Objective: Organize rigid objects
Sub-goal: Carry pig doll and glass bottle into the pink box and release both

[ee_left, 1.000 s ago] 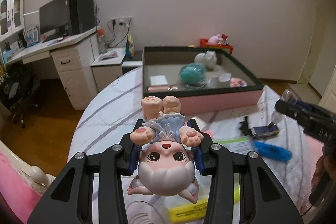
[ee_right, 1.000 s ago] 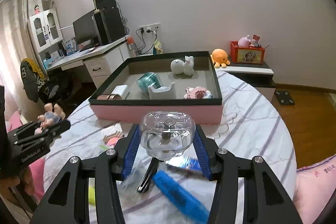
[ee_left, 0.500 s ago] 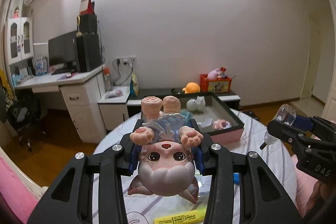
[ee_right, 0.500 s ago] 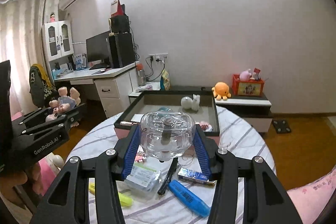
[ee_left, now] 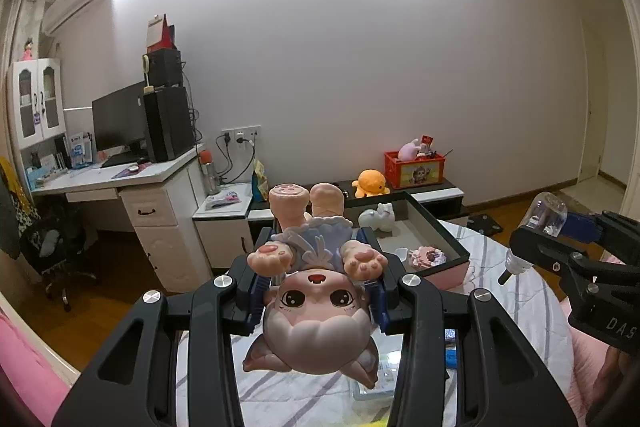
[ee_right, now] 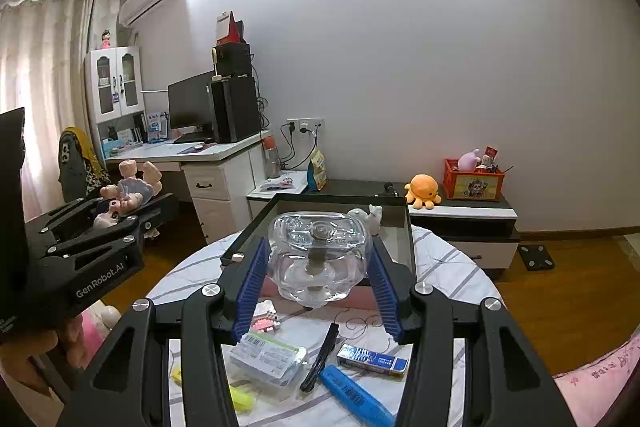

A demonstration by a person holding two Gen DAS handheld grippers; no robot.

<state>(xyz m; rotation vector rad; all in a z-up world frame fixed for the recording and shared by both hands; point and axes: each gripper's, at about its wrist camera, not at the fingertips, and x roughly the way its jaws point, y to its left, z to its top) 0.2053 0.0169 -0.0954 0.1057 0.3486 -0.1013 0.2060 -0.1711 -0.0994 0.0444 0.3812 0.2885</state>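
The small plastic figurine with a pale grey-pink head, big painted eyes and a light blue dress (ee_left: 316,311) hangs upside down between the blue ribbed pads of the left tool (ee_left: 318,291), its feet pointing away from the camera, and the pads are closed firmly on both sides of its body. The clear, rounded plastic bottle with a dark stem inside (ee_right: 318,255) sits between the blue pads of the right tool (ee_right: 318,277), which is closed on it at a medium width; the pads touch its left and right walls. Both things are held in the air above the round surface with the white cloth and grey stripes (ee_right: 448,267). I judge that the step in hand is the carrying of both pieces to the shallow rectangular tray with a black rim and a pink outer wall (ee_left: 444,235), which already holds a white animal figure (ee_left: 378,219) and a pink flower-like piece (ee_left: 426,255). To do this well, keep both grips unchanged, bring each piece over a bare part of the tray floor, lower it until it rests, and only then let the pads go apart. The bottle is smooth and may slip, so move it gently. On the surface below lie a blue marker (ee_right: 356,395), a black pen (ee_right: 320,357) and a clear flat packet (ee_right: 266,357).
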